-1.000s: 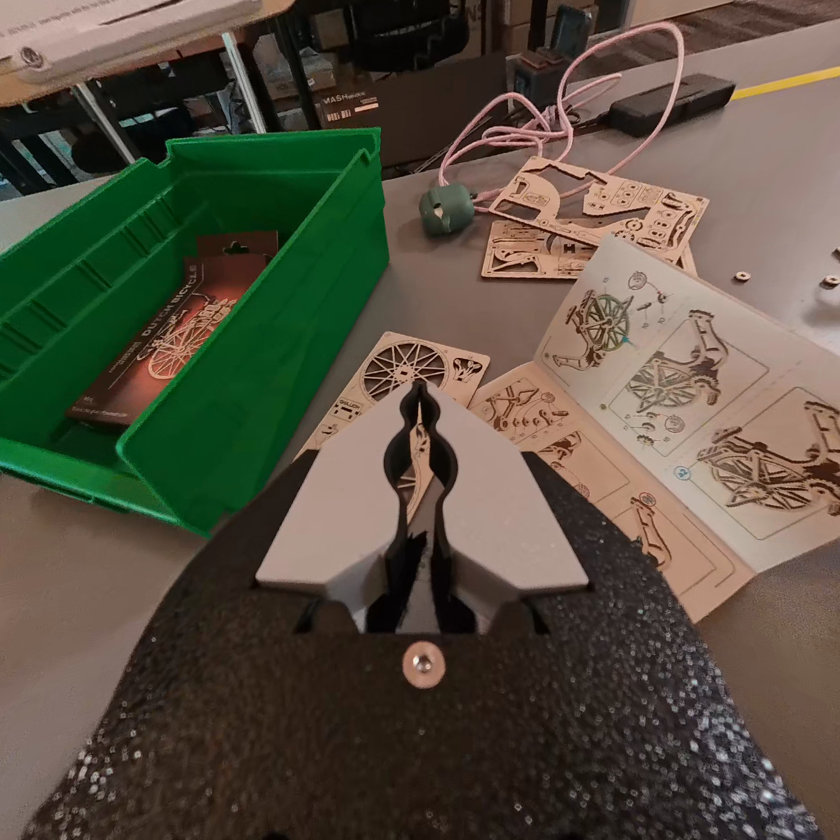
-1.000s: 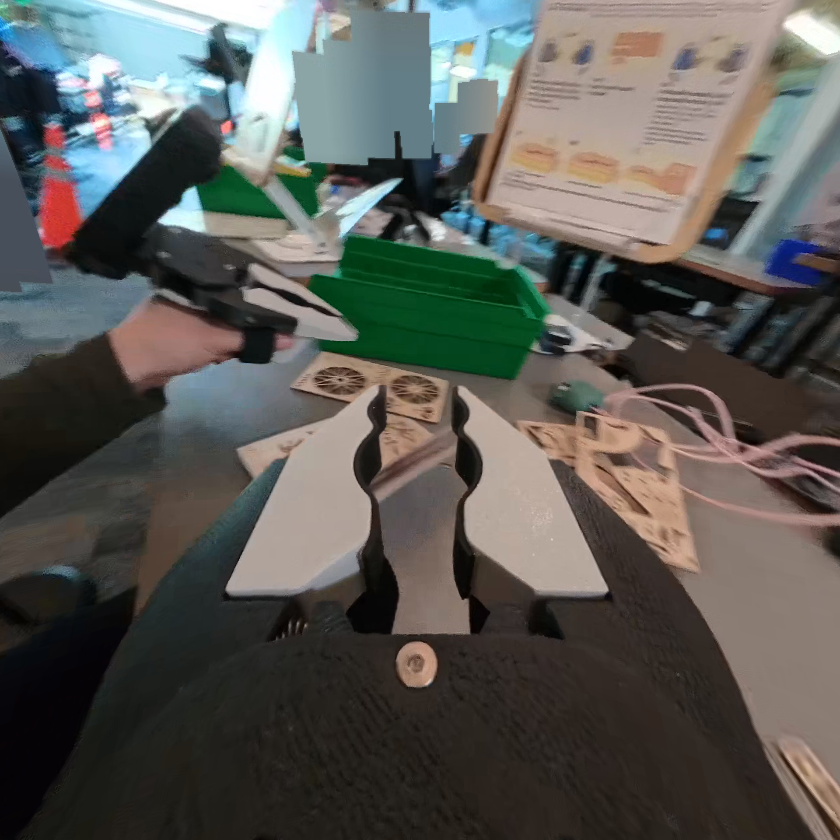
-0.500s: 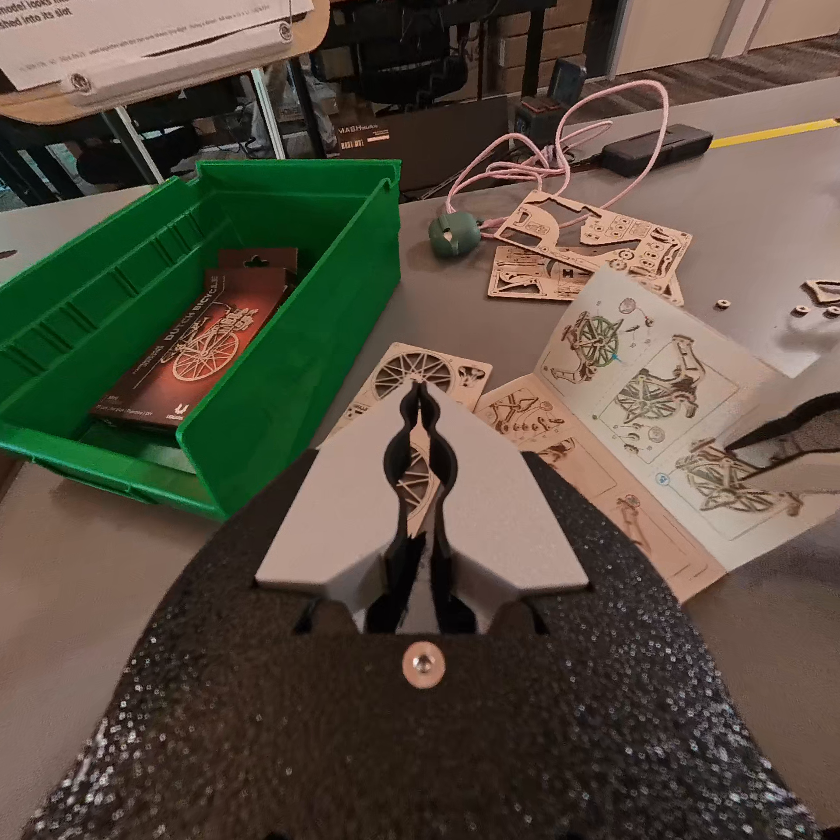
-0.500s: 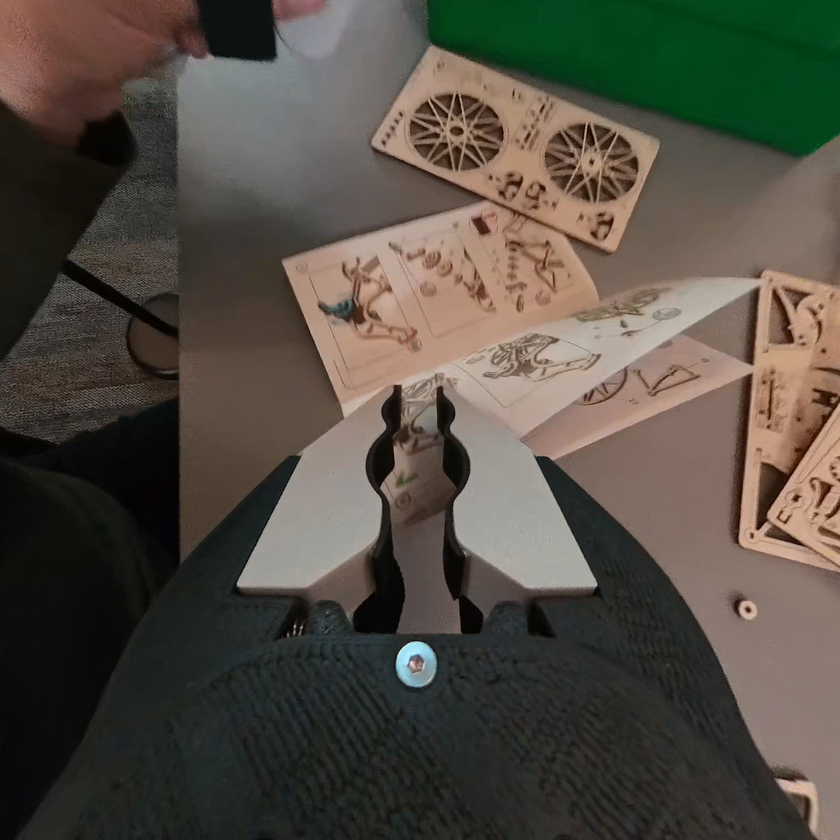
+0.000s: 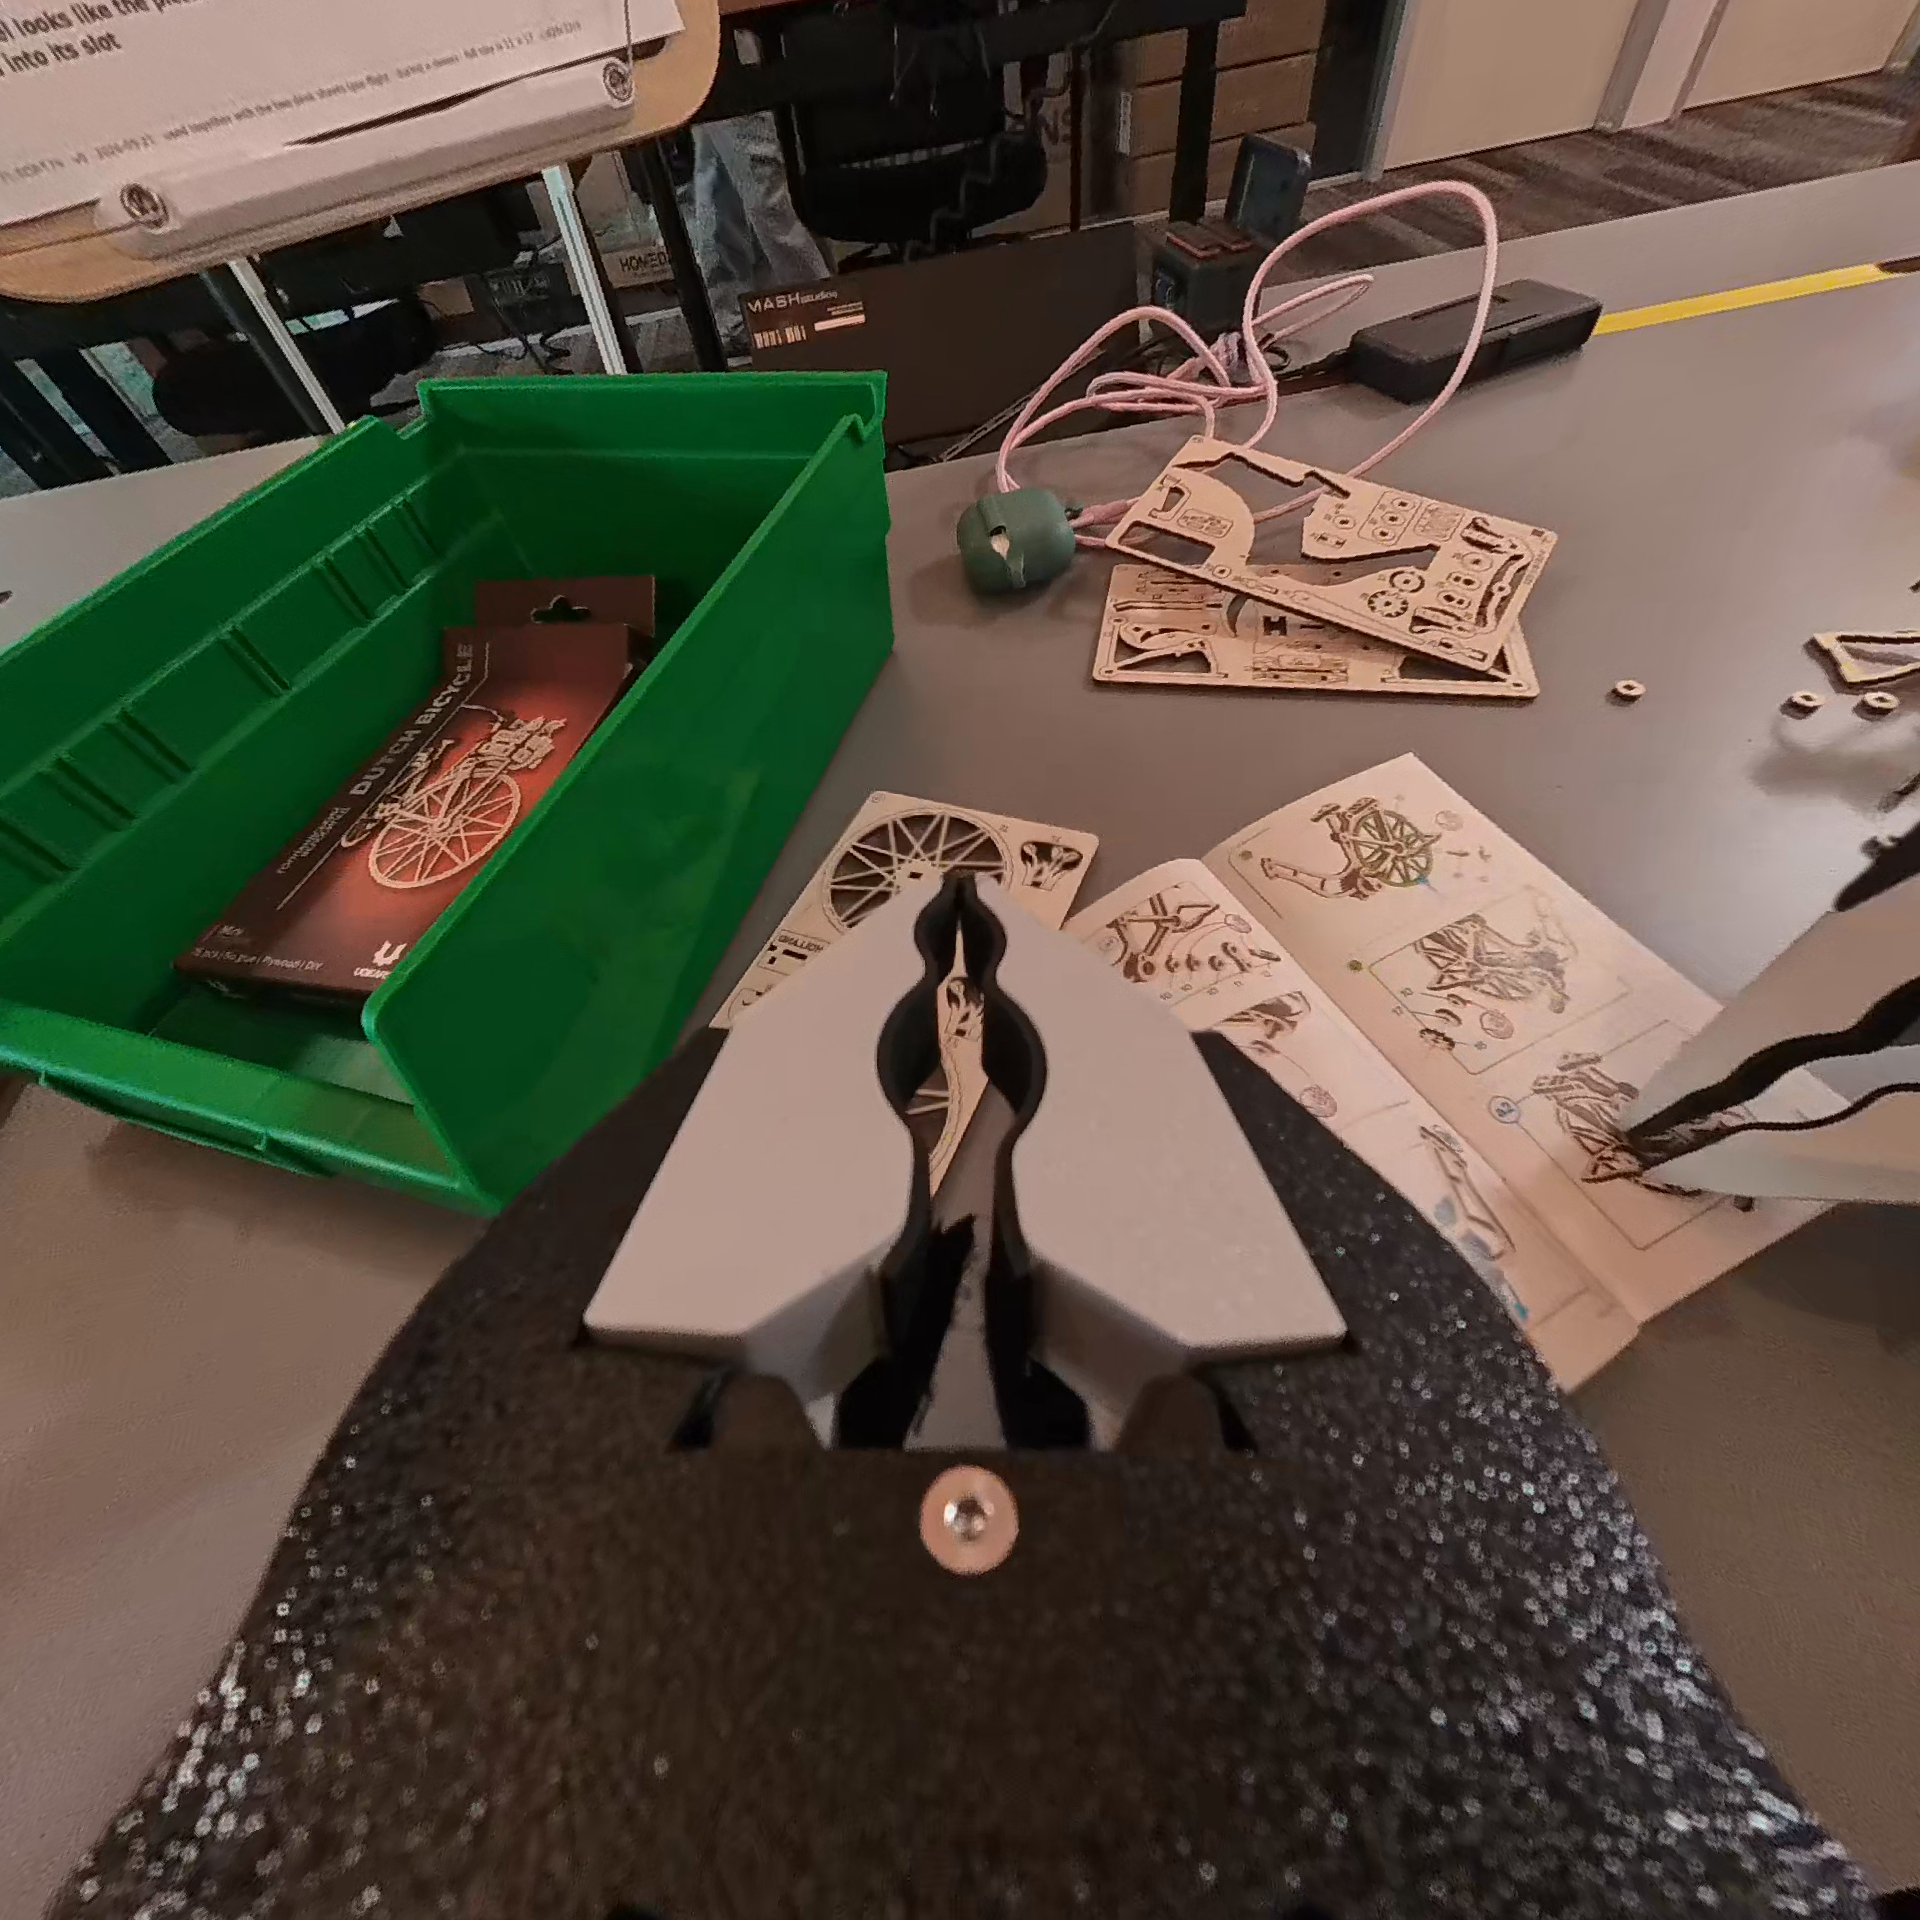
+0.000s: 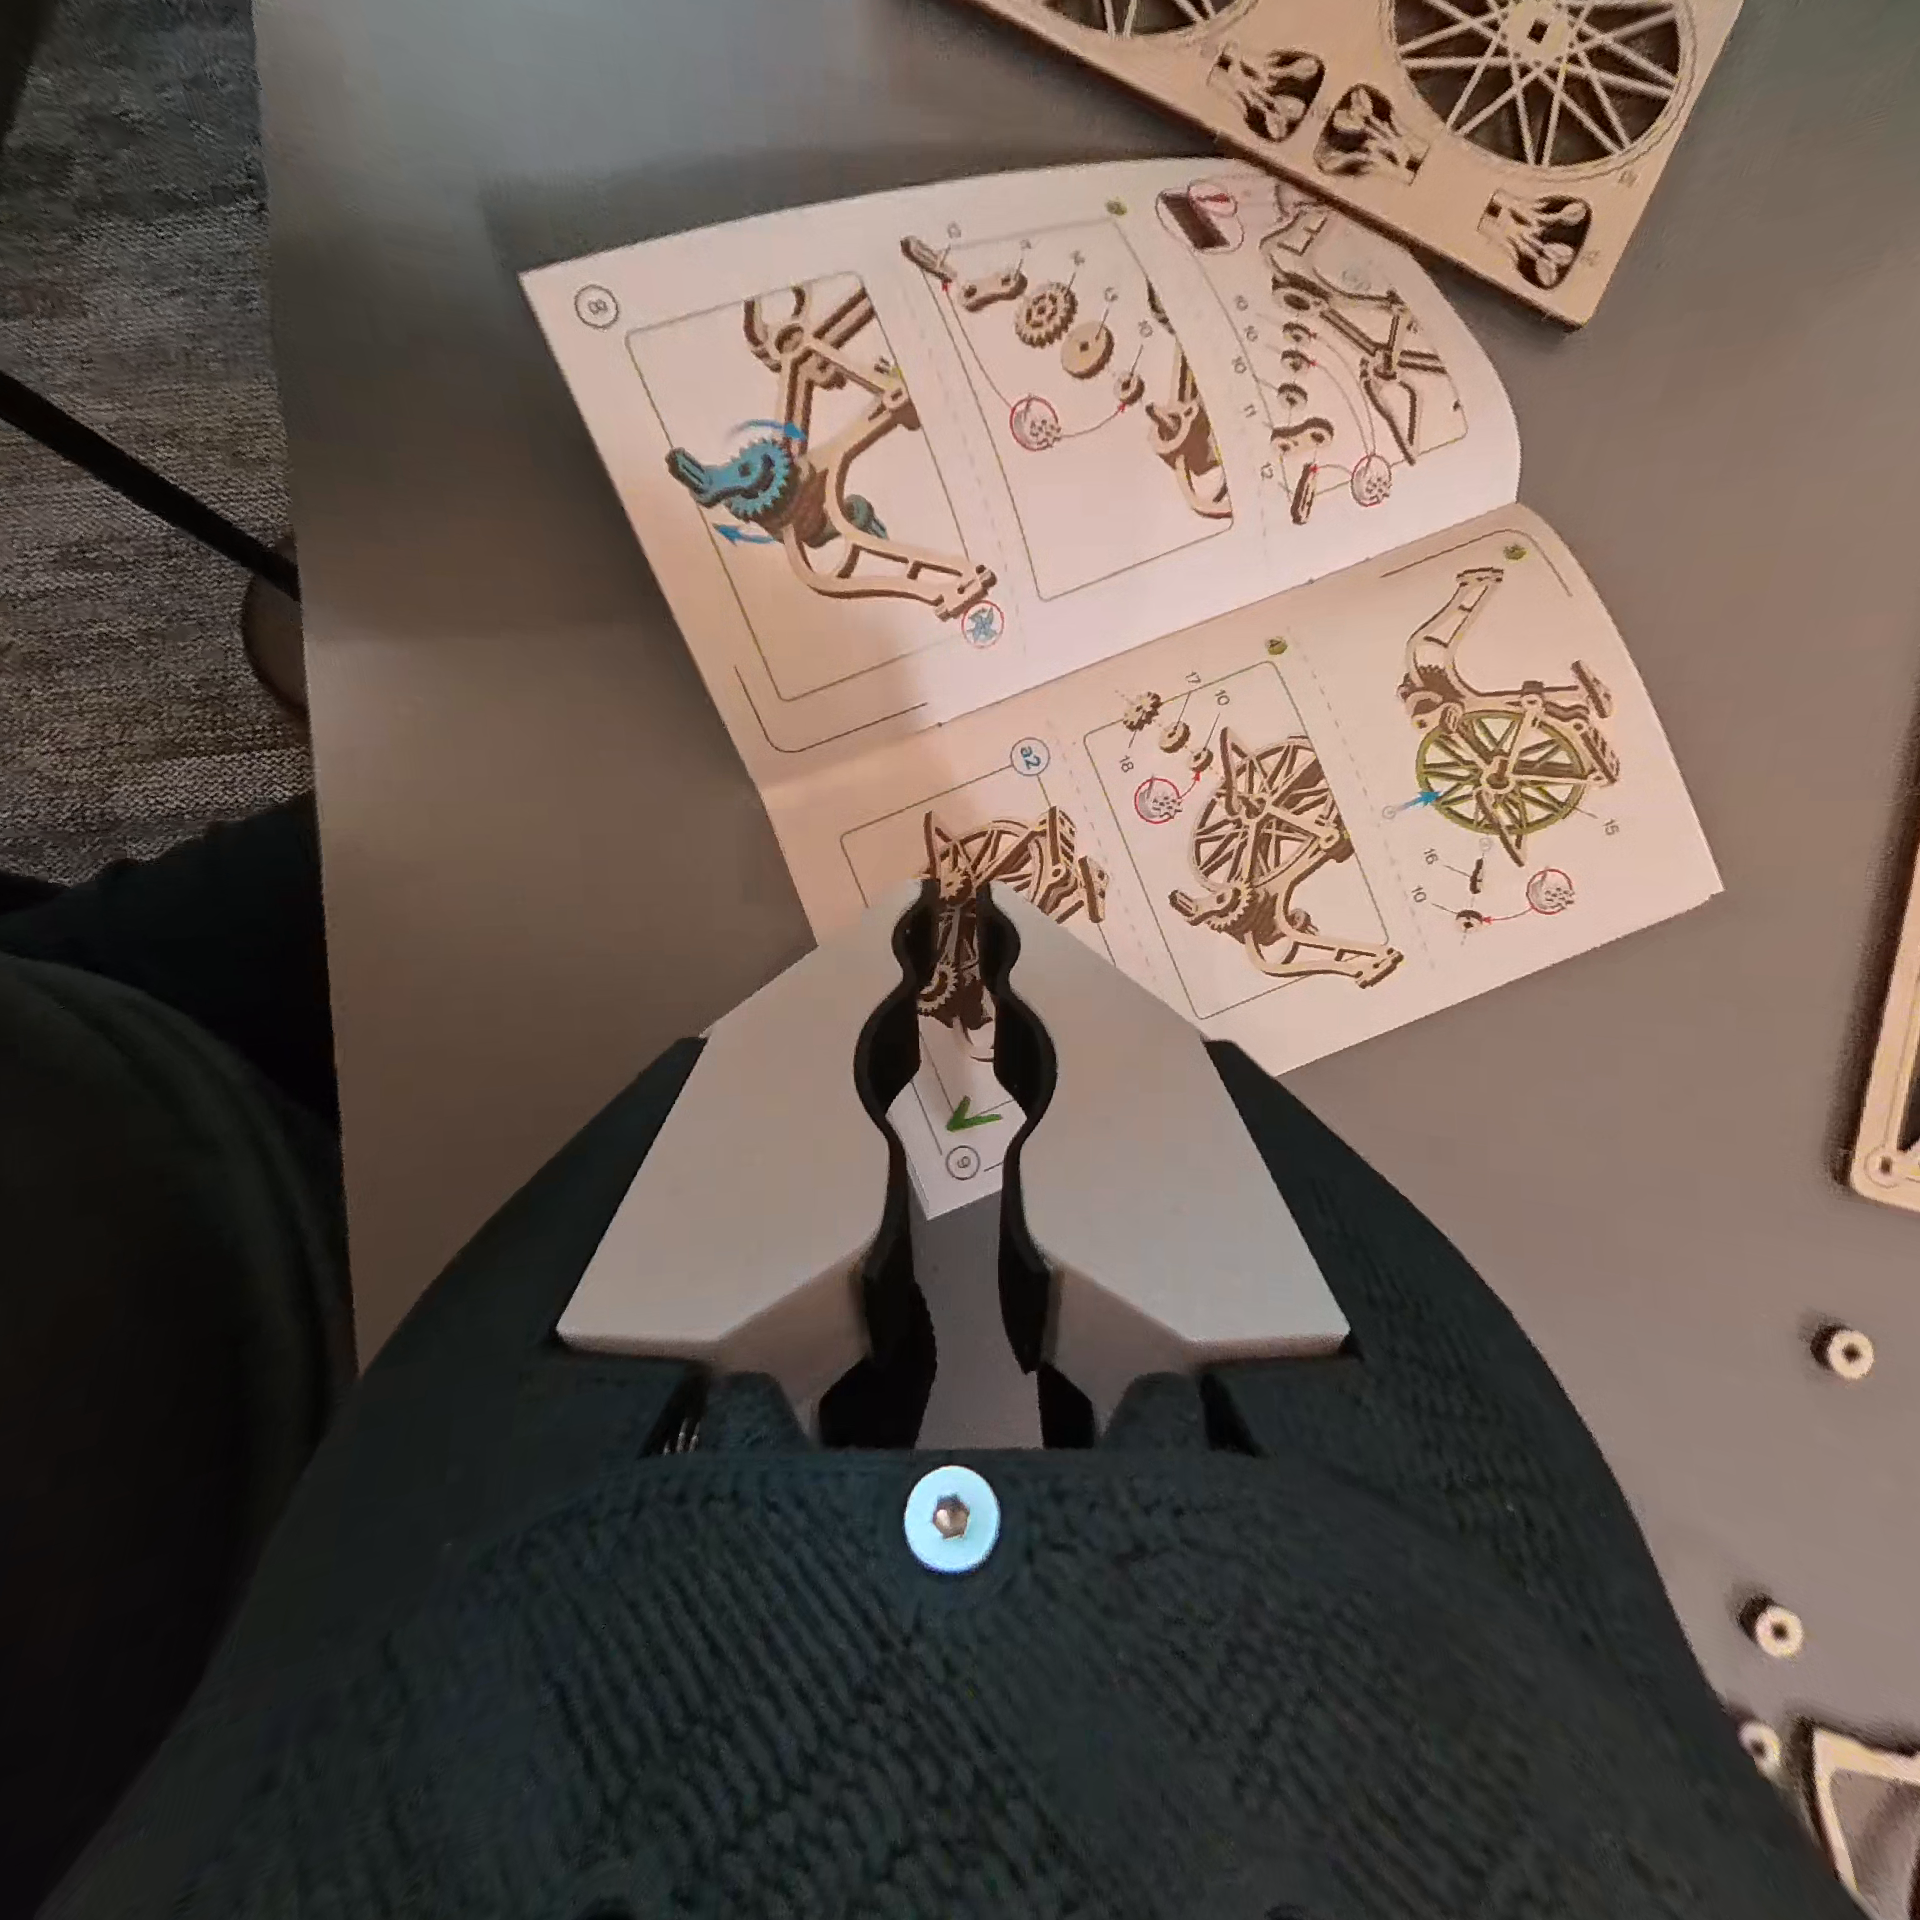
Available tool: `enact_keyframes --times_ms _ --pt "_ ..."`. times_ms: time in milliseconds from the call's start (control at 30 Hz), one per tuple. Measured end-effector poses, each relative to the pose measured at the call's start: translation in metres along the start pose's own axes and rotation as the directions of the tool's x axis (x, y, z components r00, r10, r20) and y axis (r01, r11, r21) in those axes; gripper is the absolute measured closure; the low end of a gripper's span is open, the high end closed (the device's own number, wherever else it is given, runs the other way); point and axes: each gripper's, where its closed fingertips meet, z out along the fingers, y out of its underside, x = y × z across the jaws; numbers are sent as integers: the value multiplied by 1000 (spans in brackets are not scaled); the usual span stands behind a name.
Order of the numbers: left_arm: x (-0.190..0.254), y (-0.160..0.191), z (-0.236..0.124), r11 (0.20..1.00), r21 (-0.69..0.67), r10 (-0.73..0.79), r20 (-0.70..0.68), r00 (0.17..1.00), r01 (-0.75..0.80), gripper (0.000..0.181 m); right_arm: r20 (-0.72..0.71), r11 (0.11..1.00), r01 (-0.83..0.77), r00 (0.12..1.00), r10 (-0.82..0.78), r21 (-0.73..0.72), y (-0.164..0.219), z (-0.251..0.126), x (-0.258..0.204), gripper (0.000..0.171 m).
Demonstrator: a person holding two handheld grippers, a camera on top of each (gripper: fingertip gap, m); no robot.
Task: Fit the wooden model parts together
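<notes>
My left gripper (image 5: 961,888) is shut and empty, hovering over a wooden wheel sheet (image 5: 914,862) next to the open instruction booklet (image 5: 1403,987). Two more wooden part sheets (image 5: 1320,592) lie stacked farther back. My right gripper (image 6: 951,899) points down at the booklet (image 6: 1143,468), with its tips at the near page and only a narrow gap between the jaws; it holds nothing. It also shows at the right edge of the left wrist view (image 5: 1642,1143). The wheel sheet (image 6: 1455,104) lies beyond the booklet. Small wooden rings (image 6: 1844,1351) lie loose on the right.
A green bin (image 5: 623,831) with a brown box (image 5: 416,810) stands on the left. A pink cable (image 5: 1247,364) and a small green case (image 5: 1003,540) lie at the back. The table edge (image 6: 301,727) runs down the left, with a person's dark clothing (image 6: 156,1247) beside it. Left tips to right tips: about 20 cm.
My right gripper swung from level to pointing down onto the booklet and its jaws narrowed. The raised booklet page now lies flat. My left gripper stayed shut and drew back slightly.
</notes>
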Motion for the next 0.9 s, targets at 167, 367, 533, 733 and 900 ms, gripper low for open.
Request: enact_keyframes --times_ms 167,367,533,733,900 --pt "-1 -1 -1 1000 3 -3 3 1000 3 181 -3 1000 -1 1000 1 -23 9 -6 -3 167" --pt "2 -2 0 1000 4 -3 -1 1000 3 181 -33 999 -7 999 8 35 6 -15 0 167" --pt "5 -8 -1 1000 21 -6 11 1000 5 179 -115 963 -1 993 33 269 -47 -60 -4 151" --pt "3 -17 -2 999 42 -18 86 996 15 167 -137 813 59 990 26 579 -119 -127 -34 142" --pt "16 -28 -9 998 49 -49 39 998 48 143 -142 738 57 988 53 673 -147 -151 -44 117"
